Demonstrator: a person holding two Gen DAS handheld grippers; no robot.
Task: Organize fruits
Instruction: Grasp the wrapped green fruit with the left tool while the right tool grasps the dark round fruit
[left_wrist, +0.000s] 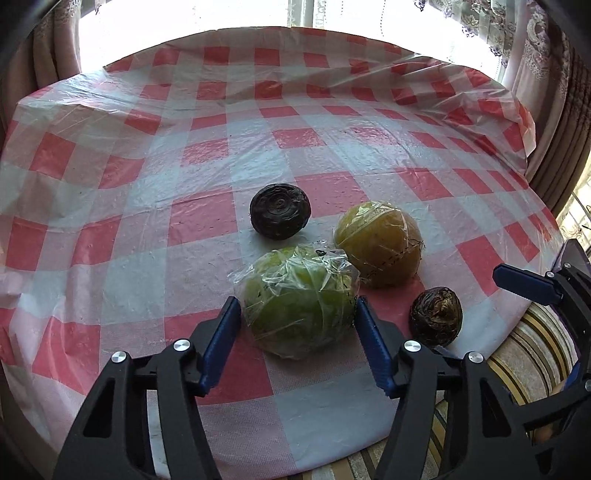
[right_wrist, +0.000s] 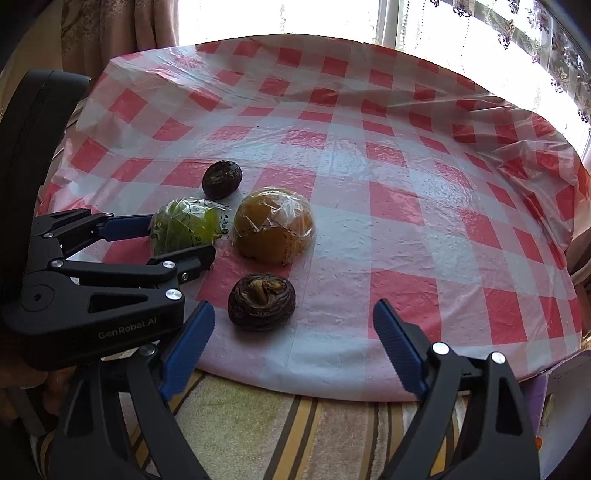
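Note:
A green fruit in clear wrap (left_wrist: 295, 291) (right_wrist: 184, 225) rests on the checked table. My left gripper (left_wrist: 295, 308) (right_wrist: 181, 240) is shut on it, one blue pad against each side. Behind it to the right lies an orange-yellow wrapped fruit (left_wrist: 378, 243) (right_wrist: 273, 229). One dark wrinkled fruit (left_wrist: 280, 211) (right_wrist: 221, 180) sits farther back. A second dark fruit (left_wrist: 436, 317) (right_wrist: 261, 299) lies near the table's front edge. My right gripper (right_wrist: 293, 308) stands open just short of it, touching nothing. One of its fingers (left_wrist: 524, 284) shows in the left wrist view.
The round table wears a red-and-white checked plastic cloth (left_wrist: 147, 184) (right_wrist: 424, 221). Striped fabric (right_wrist: 295, 435) lies below the near edge. Bright windows and patterned curtains (left_wrist: 535, 48) stand behind the table.

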